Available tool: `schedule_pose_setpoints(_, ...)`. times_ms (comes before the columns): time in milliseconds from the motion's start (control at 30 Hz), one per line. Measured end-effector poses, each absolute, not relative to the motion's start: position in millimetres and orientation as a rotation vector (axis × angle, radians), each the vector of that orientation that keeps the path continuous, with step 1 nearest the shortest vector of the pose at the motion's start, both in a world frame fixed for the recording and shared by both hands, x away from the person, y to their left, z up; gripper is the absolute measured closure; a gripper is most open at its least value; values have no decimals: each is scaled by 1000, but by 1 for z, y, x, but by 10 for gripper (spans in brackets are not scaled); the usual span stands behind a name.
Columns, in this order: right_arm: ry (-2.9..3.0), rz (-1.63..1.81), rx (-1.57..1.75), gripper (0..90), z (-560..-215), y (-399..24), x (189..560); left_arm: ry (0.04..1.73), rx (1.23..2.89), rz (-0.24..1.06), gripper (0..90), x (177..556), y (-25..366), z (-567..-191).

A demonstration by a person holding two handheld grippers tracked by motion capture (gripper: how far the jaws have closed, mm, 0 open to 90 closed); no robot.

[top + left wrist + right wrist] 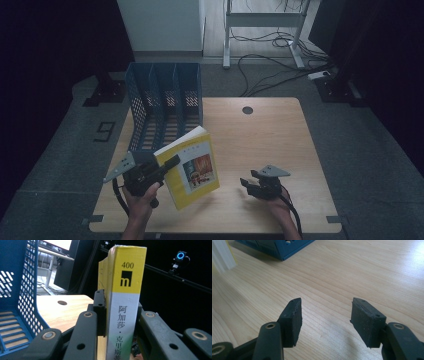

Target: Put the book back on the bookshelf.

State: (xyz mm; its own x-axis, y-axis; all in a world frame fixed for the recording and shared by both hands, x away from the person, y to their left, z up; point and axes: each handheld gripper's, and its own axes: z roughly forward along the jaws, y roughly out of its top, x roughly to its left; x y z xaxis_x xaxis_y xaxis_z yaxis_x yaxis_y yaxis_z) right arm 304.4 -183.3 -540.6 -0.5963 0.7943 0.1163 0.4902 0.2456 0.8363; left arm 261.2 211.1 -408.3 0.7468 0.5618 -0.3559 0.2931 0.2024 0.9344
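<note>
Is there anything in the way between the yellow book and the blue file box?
Nothing visible blocks it. The left gripper holds the yellow book lifted just in front of the blue file rack, whose slots look empty and open toward it. The right gripper rests off to the side, open.

- From above we see a dim room; only the table (pixel 260 135) catches soft light.
- Our left gripper view is sharp on the book (pixel 125 302), its background black.
- Near jaws blur slightly; faint shadows lie beneath.
</note>
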Motion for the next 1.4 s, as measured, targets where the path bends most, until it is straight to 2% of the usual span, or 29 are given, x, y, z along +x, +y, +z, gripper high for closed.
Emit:
schedule_pose_setpoints(700, 2248, 1226, 1241, 409, -553, -182, 307, 822, 1339, 281, 756, 258, 226, -397)
schedule_pose_setpoints(1400, 2262, 1178, 1259, 403, -554, -179, 307, 879, 1300, 361, 756, 276, 239, -380)
